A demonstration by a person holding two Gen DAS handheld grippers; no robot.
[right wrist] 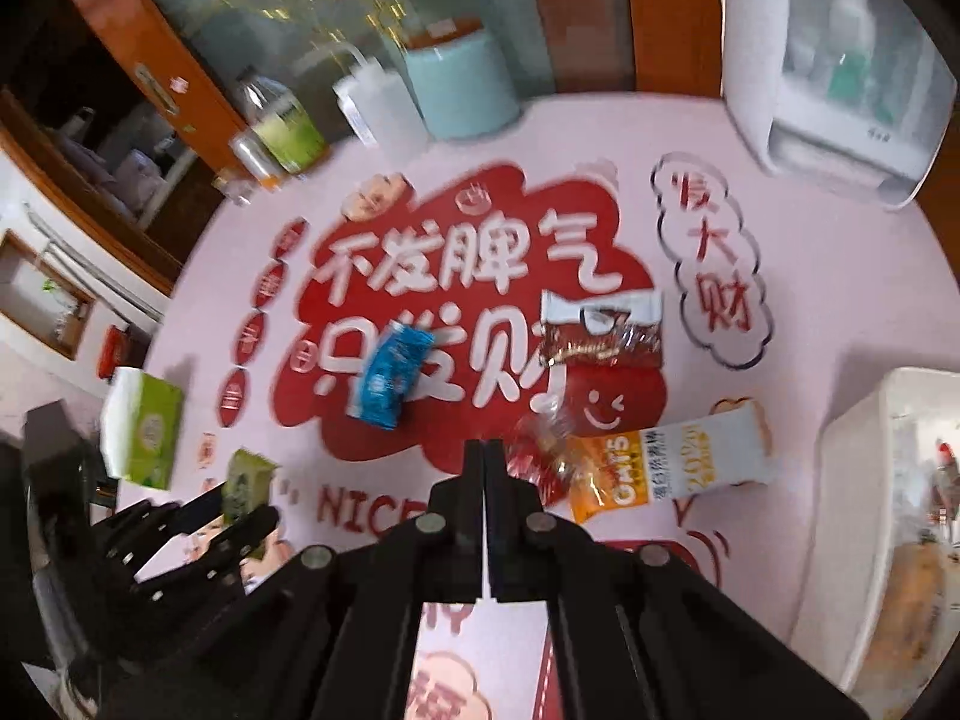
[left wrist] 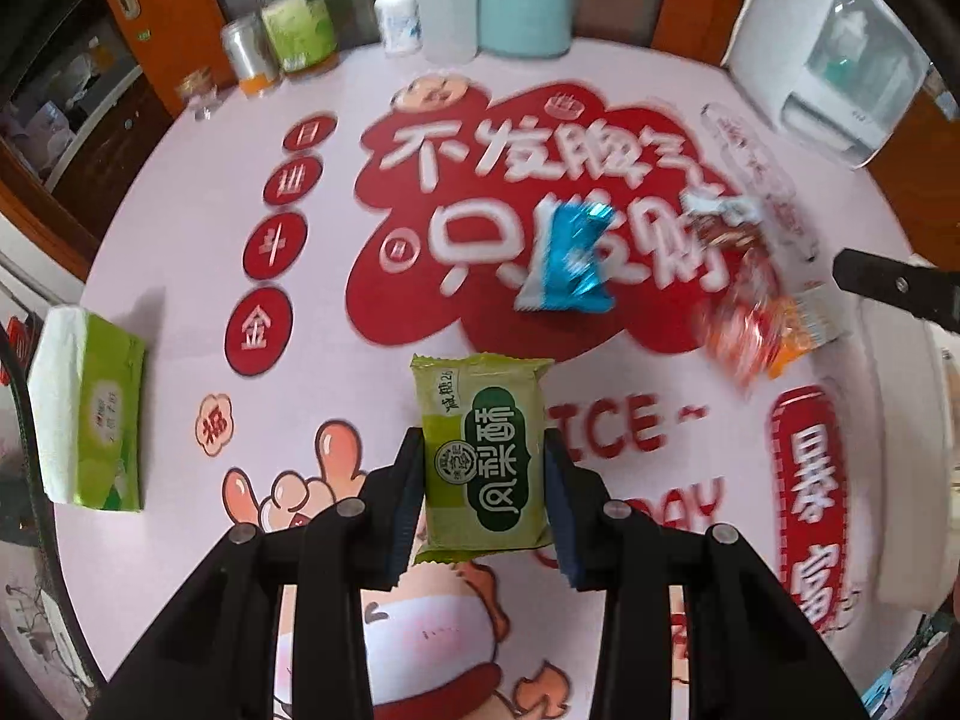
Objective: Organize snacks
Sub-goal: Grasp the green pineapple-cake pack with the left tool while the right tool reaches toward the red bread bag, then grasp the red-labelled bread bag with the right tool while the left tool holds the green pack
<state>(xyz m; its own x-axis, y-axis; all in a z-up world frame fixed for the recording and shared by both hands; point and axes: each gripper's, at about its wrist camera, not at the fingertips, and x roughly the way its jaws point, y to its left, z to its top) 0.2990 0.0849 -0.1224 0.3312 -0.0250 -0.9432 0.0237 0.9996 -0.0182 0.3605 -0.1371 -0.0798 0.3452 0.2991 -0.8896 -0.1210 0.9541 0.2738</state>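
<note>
Left claw [left wrist: 483, 468] is clamped on the green pastry packet [left wrist: 485, 456], pads pressing its two long sides, packet upright between the fingers and clear of the worktop [left wrist: 180, 252]. From the right wrist view the same packet [right wrist: 246, 483] shows at lower left, held in the left claw [right wrist: 240, 510], near the tissue pack [right wrist: 144, 432].

Right claw [right wrist: 485, 468] is fully closed, fingers touching along their length. A crinkled red wrapper [right wrist: 540, 465] sits just right of the tips; can't tell whether its edge is pinched or just beside them.

Other snacks on the printed pink mat:
- blue packet [right wrist: 390, 381] near the middle, on the red cloud print, apart from both claws
- brown-and-white packet [right wrist: 606, 330] to its right
- orange-and-white oats packet [right wrist: 666, 465] just beside the red wrapper, overlapping it at the left end

White bin [right wrist: 870, 480] at the right edge of the worktop, with something inside, blurred, can't identify. Back edge of the worktop: bottles [left wrist: 297, 18], white jar [left wrist: 396, 15], light-blue canister [left wrist: 522, 3], white appliance [left wrist: 834, 48] at the far right. Left view is motion-blurred on the right side, so the snacks there are smeared.
</note>
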